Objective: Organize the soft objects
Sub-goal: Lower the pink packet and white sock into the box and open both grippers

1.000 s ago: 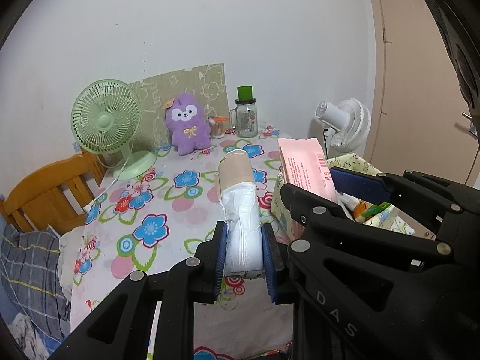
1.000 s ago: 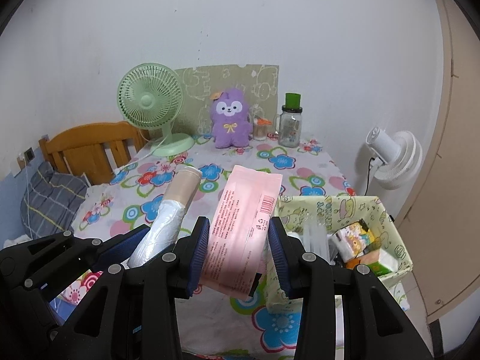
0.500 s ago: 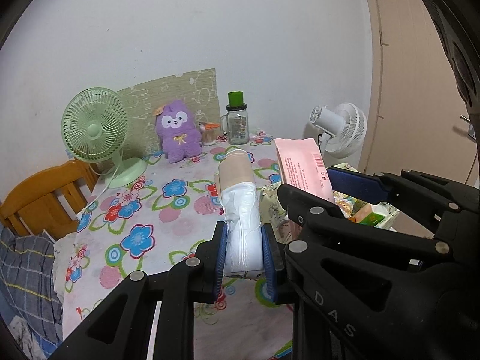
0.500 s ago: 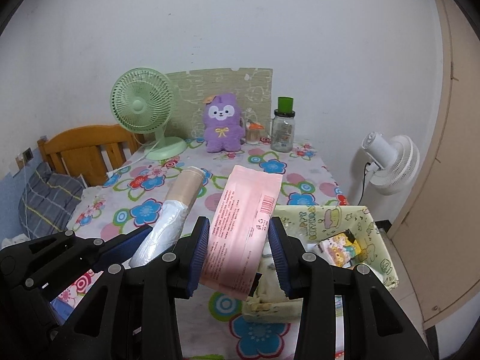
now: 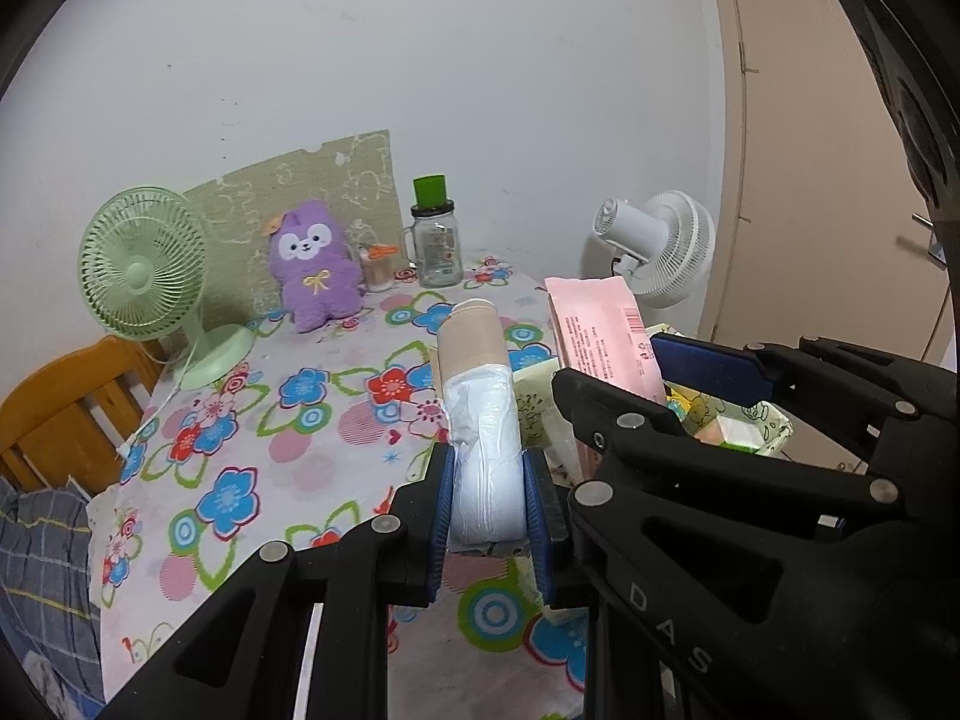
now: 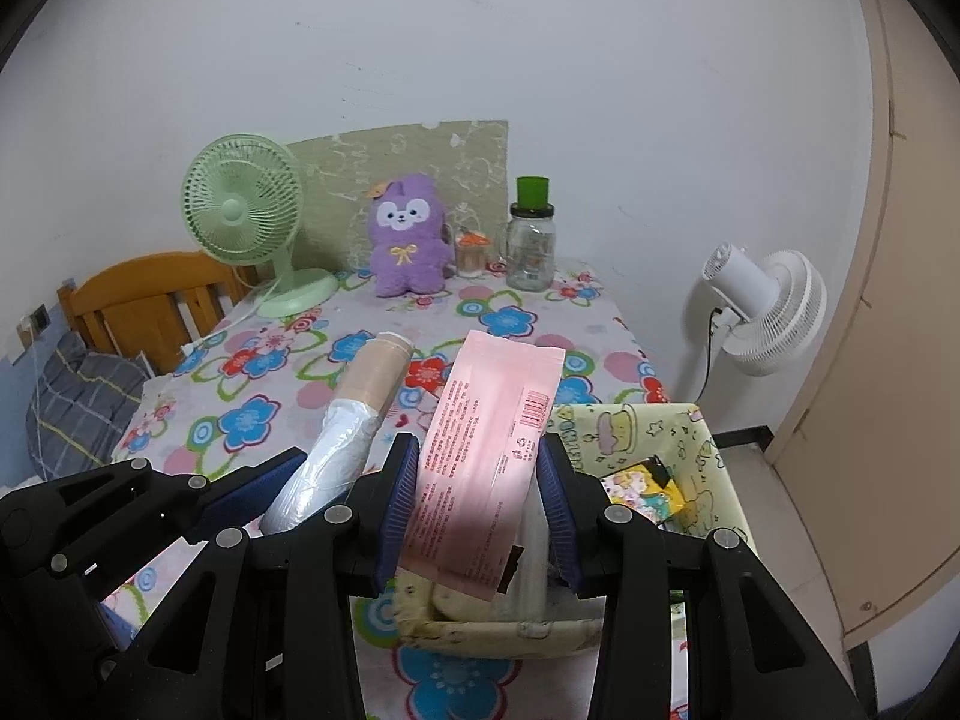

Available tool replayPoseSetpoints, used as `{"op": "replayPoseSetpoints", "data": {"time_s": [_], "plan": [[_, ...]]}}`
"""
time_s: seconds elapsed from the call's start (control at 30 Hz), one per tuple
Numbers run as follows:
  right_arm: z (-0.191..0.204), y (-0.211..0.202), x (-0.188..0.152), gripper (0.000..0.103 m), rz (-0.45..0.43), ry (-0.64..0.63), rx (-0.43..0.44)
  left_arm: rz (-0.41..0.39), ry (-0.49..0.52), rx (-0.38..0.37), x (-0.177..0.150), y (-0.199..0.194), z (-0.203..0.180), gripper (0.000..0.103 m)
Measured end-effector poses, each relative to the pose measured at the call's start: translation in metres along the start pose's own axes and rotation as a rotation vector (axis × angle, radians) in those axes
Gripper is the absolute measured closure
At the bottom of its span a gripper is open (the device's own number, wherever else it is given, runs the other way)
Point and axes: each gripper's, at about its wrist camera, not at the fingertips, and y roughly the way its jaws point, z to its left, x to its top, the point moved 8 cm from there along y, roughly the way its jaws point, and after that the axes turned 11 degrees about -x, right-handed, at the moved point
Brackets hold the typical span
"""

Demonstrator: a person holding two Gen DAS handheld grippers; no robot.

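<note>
Pinching bag roll (image 5: 483, 468), left fingers (image 5: 443, 516) narrow; right fingers (image 6: 399, 504) clamp pink packet (image 6: 486, 456).

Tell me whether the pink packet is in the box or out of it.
Out. The pink packet is clamped in the right gripper, held up above the yellow box, not inside it.
</note>
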Motion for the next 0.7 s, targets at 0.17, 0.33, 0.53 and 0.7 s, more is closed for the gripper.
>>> {"op": "replayPoseSetpoints", "data": {"time_s": [0.17,0.33,0.53,0.7], "plan": [[-0.015,0.012,-0.002,0.060,0.015,0.009,-0.013,0.016,0.006,-0.014,0.003,0.018,-0.009,0.081],[-0.031,0.024,-0.005,0.060,0.037,0.044,-0.013,0.025,0.021,-0.035,0.007,0.034,-0.020,0.081],[-0.050,0.039,-0.009,0.059,0.058,0.065,-0.036,0.047,0.028,-0.076,0.009,0.056,-0.034,0.081],[-0.064,0.050,-0.010,0.059,0.075,0.090,-0.058,0.060,0.037,-0.095,0.013,0.071,-0.042,0.080]]}}
